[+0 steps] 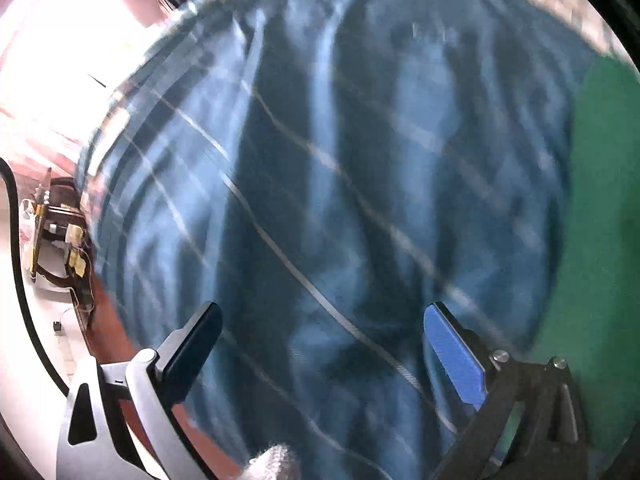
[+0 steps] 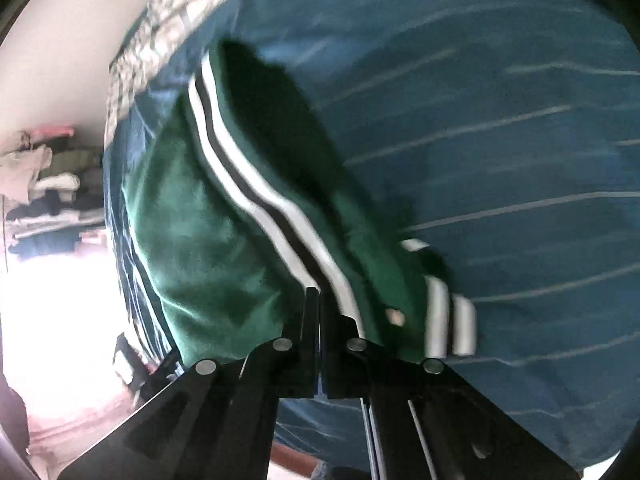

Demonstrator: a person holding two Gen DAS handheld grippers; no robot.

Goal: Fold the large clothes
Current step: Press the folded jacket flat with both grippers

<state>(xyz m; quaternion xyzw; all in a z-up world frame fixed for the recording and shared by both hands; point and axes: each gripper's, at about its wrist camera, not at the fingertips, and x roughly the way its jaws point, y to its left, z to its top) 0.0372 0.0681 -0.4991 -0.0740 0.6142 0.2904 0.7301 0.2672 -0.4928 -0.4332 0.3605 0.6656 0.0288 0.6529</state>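
Observation:
A green garment [image 2: 208, 240] with white and black stripes along its edge hangs from my right gripper [image 2: 320, 300], which is shut on its striped edge. It drapes over the blue bedsheet [image 2: 500, 152] with thin white lines. In the left wrist view the garment [image 1: 600, 216] shows only as a green patch at the right edge. My left gripper [image 1: 320, 320] is open and empty, its fingers spread wide above the rumpled blue sheet [image 1: 320, 160]. The view is blurred by motion.
A checkered cloth [image 2: 168, 20] lies at the sheet's far edge. A pile of folded clothes [image 2: 52, 200] stands at the left by a bright area. A red-brown floor [image 1: 108, 320] and a white unit with wires [image 1: 60, 240] sit left of the bed.

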